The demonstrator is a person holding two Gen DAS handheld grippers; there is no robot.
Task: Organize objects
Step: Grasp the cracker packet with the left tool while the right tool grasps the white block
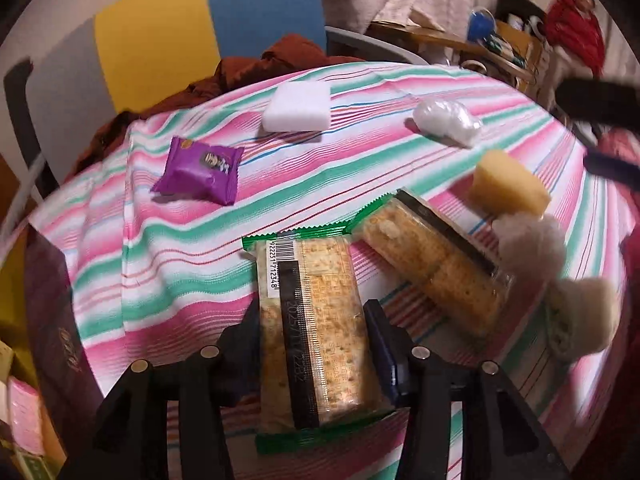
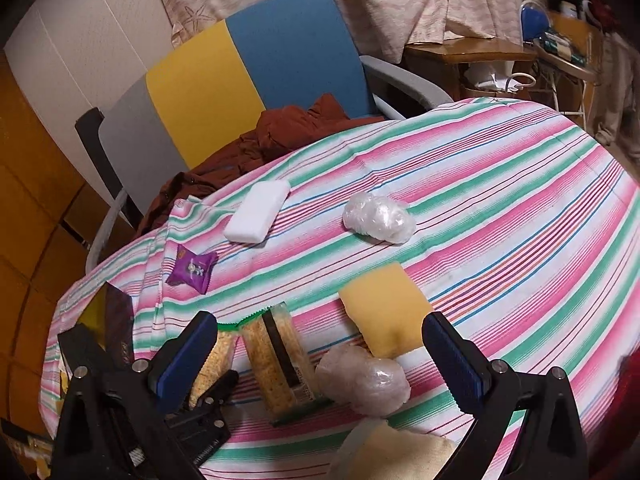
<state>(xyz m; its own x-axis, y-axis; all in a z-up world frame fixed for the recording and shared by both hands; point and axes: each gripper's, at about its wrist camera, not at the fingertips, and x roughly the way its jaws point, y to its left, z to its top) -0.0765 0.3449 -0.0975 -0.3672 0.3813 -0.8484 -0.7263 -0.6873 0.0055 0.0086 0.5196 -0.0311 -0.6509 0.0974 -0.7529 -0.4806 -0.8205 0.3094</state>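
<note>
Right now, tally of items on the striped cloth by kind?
Cracker packs: 2
Yellow sponges: 2
White foam block: 1
Purple snack packet: 1
Clear plastic-wrapped bundles: 2
Total: 8

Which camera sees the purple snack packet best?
The left wrist view: the purple snack packet looks bigger there, with its printed picture showing. In the right wrist view it is smaller and farther off, near the cloth's left edge.
</note>
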